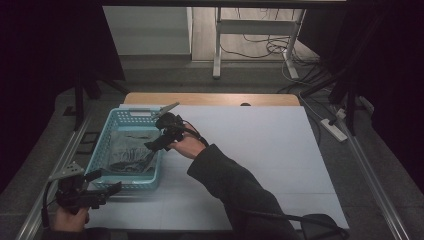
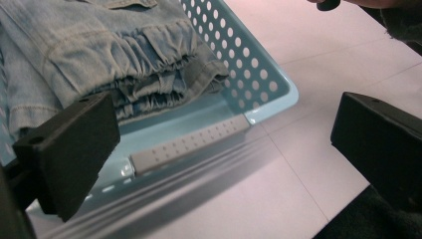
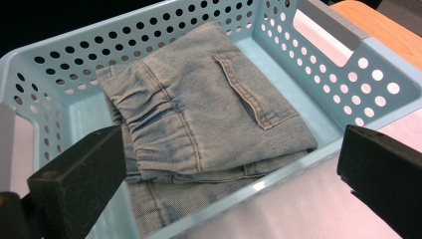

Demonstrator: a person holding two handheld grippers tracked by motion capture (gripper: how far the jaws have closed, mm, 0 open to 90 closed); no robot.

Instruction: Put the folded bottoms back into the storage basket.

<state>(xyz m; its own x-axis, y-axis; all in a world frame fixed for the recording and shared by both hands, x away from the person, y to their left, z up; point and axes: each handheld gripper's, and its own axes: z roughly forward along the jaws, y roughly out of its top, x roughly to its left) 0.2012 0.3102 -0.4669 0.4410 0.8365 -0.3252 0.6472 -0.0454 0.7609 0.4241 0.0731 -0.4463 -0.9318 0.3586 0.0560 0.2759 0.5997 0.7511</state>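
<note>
One folded pair of denim jeans (image 3: 209,109) lies inside the pale blue perforated basket (image 3: 378,84), at the left of the high view. Soft and limp, moderately heavy, not fragile; the stacked folds will sag and slide apart if lifted by one layer. Best purchase is probably the thick elasticated waistband (left centre of the right gripper view), pinching all layers. Right gripper (image 1: 161,141) hovers over the basket, jaws spread wide, holding nothing; left gripper (image 1: 102,192), lower left, likewise released.
</note>
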